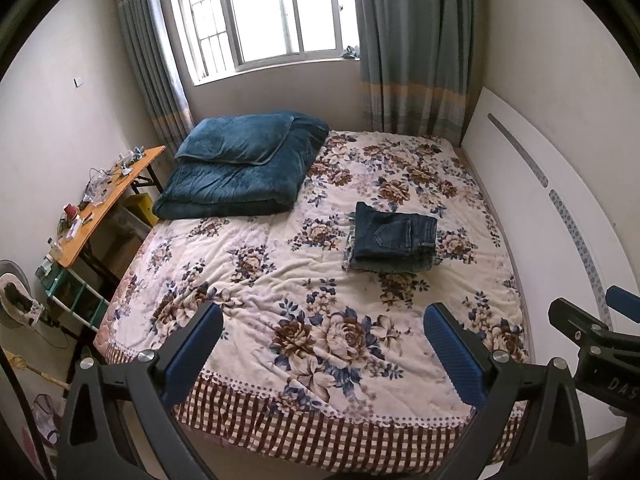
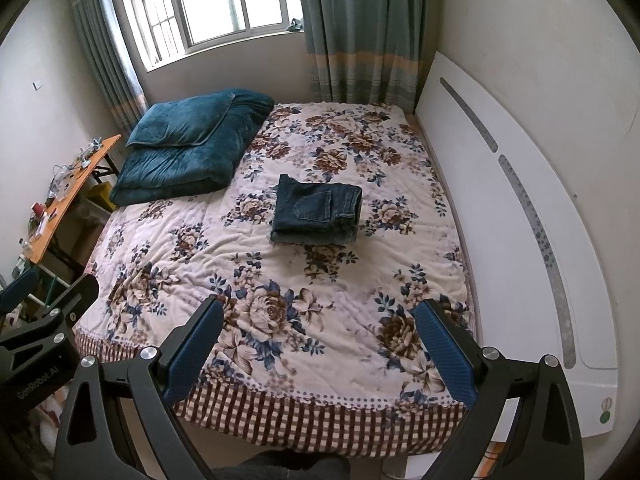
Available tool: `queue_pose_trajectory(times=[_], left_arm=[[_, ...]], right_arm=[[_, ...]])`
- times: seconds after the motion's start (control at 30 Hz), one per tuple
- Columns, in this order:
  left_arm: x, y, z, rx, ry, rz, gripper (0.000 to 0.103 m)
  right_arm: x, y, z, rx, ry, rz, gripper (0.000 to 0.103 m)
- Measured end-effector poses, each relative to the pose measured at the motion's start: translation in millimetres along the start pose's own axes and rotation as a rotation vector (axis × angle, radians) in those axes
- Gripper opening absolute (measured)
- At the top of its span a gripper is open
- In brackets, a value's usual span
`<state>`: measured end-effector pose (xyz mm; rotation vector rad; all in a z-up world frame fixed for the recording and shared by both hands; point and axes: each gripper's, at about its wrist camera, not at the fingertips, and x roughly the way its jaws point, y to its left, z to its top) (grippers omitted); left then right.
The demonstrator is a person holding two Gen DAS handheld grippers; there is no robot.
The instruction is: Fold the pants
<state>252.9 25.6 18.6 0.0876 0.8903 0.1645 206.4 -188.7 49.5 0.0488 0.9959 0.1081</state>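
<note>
The jeans lie folded into a compact stack on the flowered bedspread, at about one o'clock from my left gripper and twelve o'clock from my right gripper, a back pocket facing up. They sit well away from the blue quilt at ten o'clock, I judge so the fold had open, flat bedspread under it. Both my grippers hang near the foot of the bed, well apart from the jeans, jaws spread wide with nothing between them. I read that as hands drawn clear so nothing drags the stack out of shape. The edges of the layers look fairly even, though the bottom layer pokes out a little on the near side. The folding looks finished to me.
</note>
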Motion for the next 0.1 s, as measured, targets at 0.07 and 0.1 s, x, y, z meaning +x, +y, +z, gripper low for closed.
queue_pose_trajectory(times=[0.07,0.1], left_arm=[[-1.8,-0.3,1.1,-0.015,-0.005,-0.004,0.103],[-2.1,-0.2,2.2,-0.019,-0.004,-0.013,0.103]], right_arm=[[-0.2,-0.4,-1.0,0.002,0.000,0.003,0.099],[-0.3,-0.1,0.1,0.004,0.000,0.001,0.099]])
